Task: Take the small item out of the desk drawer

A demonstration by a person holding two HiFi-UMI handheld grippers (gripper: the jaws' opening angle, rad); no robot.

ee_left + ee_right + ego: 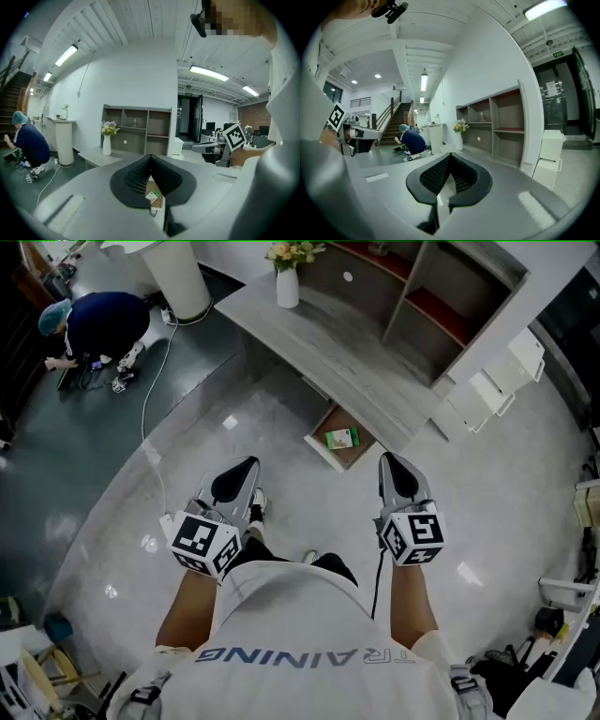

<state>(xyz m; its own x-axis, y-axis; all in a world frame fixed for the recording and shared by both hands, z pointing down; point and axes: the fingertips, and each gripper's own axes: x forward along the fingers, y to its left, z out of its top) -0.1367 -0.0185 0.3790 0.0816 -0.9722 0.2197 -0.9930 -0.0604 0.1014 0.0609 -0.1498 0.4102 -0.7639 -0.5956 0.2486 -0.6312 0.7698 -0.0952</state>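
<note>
A wooden desk drawer (pixel 330 448) stands pulled out below the grey desk (pixel 309 329). A small green and white item (pixel 342 438) lies inside it. My left gripper (pixel 251 464) is held above the floor, short of the drawer and to its left, with its jaws shut and empty. In the left gripper view the drawer and item (pixel 153 196) show through the gap under the shut jaws of that gripper (pixel 150 157). My right gripper (pixel 386 458) hangs just right of the drawer, also shut and empty; in its own view the right gripper (pixel 450 155) points over the floor.
A white vase with flowers (pixel 288 282) stands on the desk, with open shelves (pixel 422 296) behind it. White boxes (pixel 497 381) stand at the right. A person in dark blue (pixel 98 322) crouches at the far left, by a white column (pixel 178 277) and a cable (pixel 147 399) on the floor.
</note>
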